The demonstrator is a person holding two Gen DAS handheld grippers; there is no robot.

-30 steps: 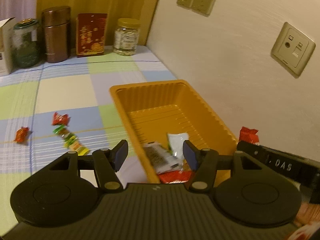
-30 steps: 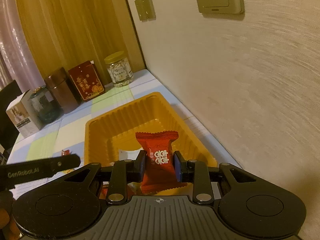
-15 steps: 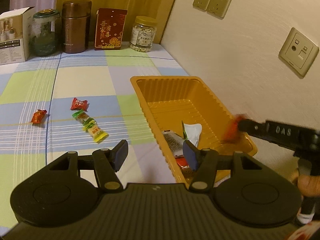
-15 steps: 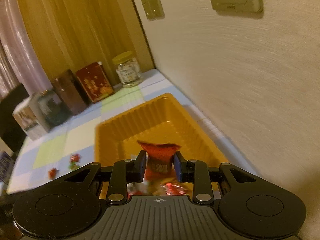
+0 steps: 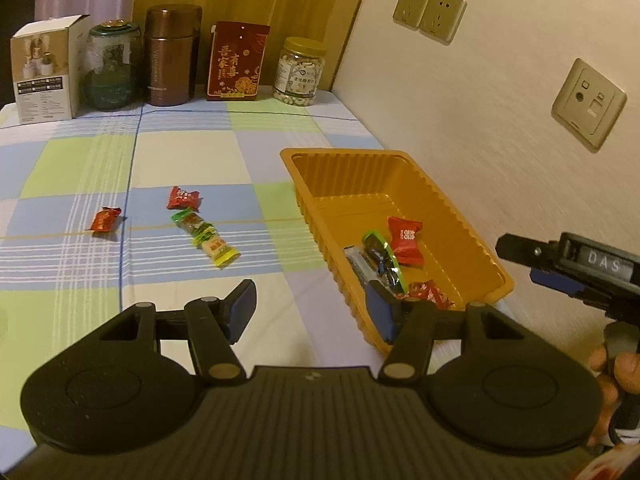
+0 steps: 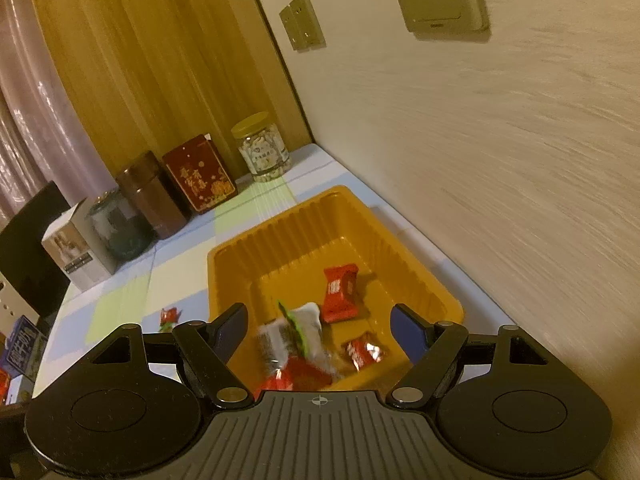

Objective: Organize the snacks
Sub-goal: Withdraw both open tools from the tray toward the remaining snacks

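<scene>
Snacks still loose on the desk [image 5: 100, 152] lie at about ten to eleven o'clock from the left tongs [image 5: 310, 310]: a green-yellow bar [image 5: 205, 237] with its long axis running from ten toward four, a red candy [image 5: 183, 198] just beyond it, another red candy [image 5: 105, 219] further left. The left tongs stand half-open and empty, nearer them. The right tongs [image 6: 320, 330] are opening over the tray [image 6: 440, 292], nothing between them; a red packet [image 6: 340, 292] lies inside.
</scene>
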